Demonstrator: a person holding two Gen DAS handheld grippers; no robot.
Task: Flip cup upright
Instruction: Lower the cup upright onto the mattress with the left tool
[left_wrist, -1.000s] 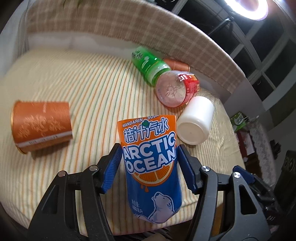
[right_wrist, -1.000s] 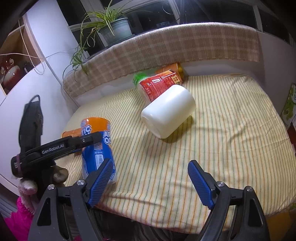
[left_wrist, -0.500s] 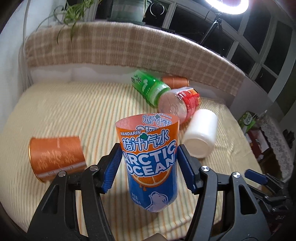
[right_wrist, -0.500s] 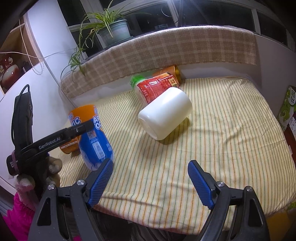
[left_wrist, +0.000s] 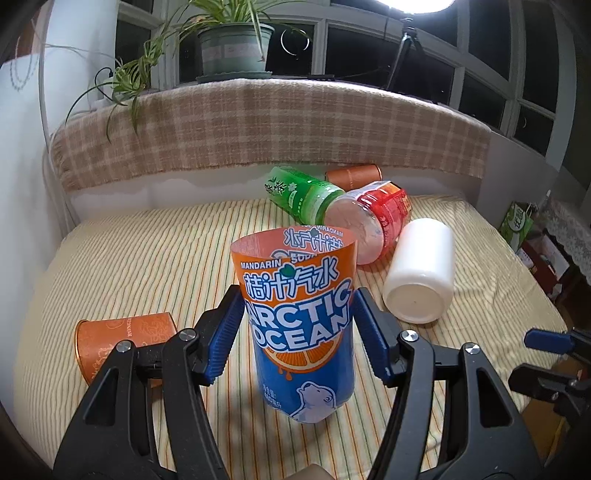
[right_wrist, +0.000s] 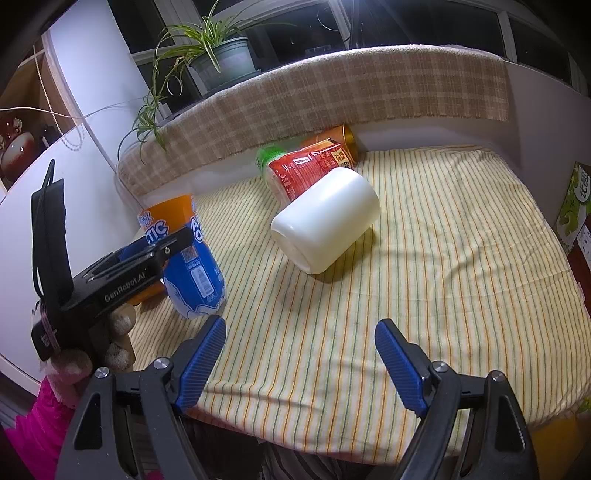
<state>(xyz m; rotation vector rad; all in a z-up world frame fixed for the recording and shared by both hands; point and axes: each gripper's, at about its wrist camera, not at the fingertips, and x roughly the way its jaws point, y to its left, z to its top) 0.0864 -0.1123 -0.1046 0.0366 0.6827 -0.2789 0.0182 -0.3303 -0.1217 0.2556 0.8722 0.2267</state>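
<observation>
The orange-and-blue Arctic Ocean cup (left_wrist: 299, 325) stands upright, open end up, on the striped cloth near the front left. My left gripper (left_wrist: 297, 325) is shut on its sides. It also shows in the right wrist view (right_wrist: 184, 254), with the left gripper's black body across it. My right gripper (right_wrist: 301, 360) is open and empty over the cloth near the front edge. A white cup (left_wrist: 421, 277) lies on its side at mid-table, also in the right wrist view (right_wrist: 325, 225).
An orange cup (left_wrist: 122, 341) lies on its side at the left. A green cup (left_wrist: 303, 195), a red-labelled clear cup (left_wrist: 369, 221) and another orange cup (left_wrist: 354, 177) lie piled at the back. A plaid-covered ledge (left_wrist: 258, 125) with a potted plant (left_wrist: 229, 48) borders the rear.
My left gripper has tipped the Arctic Ocean cup from tilted to upright and brought its base to the cloth. The right gripper has barely moved.
</observation>
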